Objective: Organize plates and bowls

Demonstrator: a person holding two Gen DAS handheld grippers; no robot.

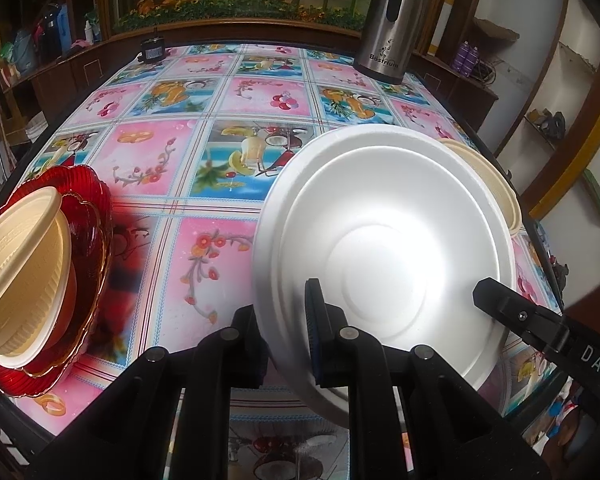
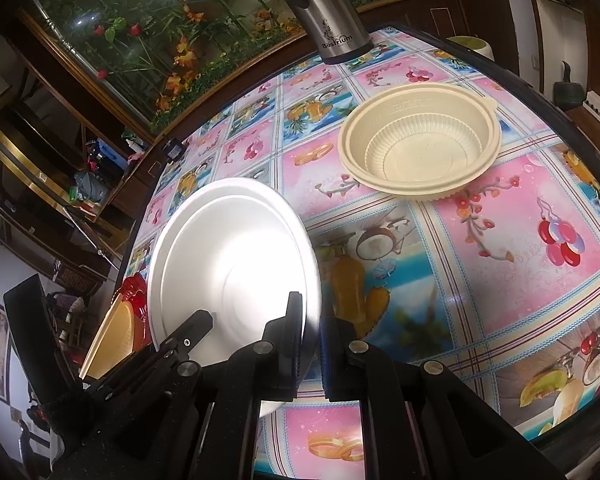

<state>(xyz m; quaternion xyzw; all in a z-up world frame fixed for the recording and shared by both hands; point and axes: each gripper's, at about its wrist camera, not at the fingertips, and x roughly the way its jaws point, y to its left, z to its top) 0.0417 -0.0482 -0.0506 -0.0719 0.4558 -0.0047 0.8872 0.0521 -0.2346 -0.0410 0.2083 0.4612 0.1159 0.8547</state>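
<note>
A white foam plate [image 1: 380, 240] [image 2: 236, 264] is held tilted over the table, its hollow side facing both cameras. My left gripper [image 1: 284, 308] is shut on its near rim, one finger on each face. My right gripper [image 2: 312, 312] is shut on the opposite rim, and its tip [image 1: 488, 292] shows at the plate's right edge in the left wrist view. On the left, a beige ribbed bowl [image 1: 24, 264] sits on a red glass plate [image 1: 96, 208]. A second beige bowl [image 2: 420, 140] stands upright on the tablecloth; the foam plate half hides it [image 1: 496, 184] in the left wrist view.
A steel thermos jug [image 1: 392, 24] [image 2: 328, 12] stands at the table's far edge. A small black object [image 1: 153, 51] sits at the far left corner. The table [image 1: 172, 152] carries a pink and blue fruit-patterned cloth. Wooden shelves and a flower picture line the wall behind.
</note>
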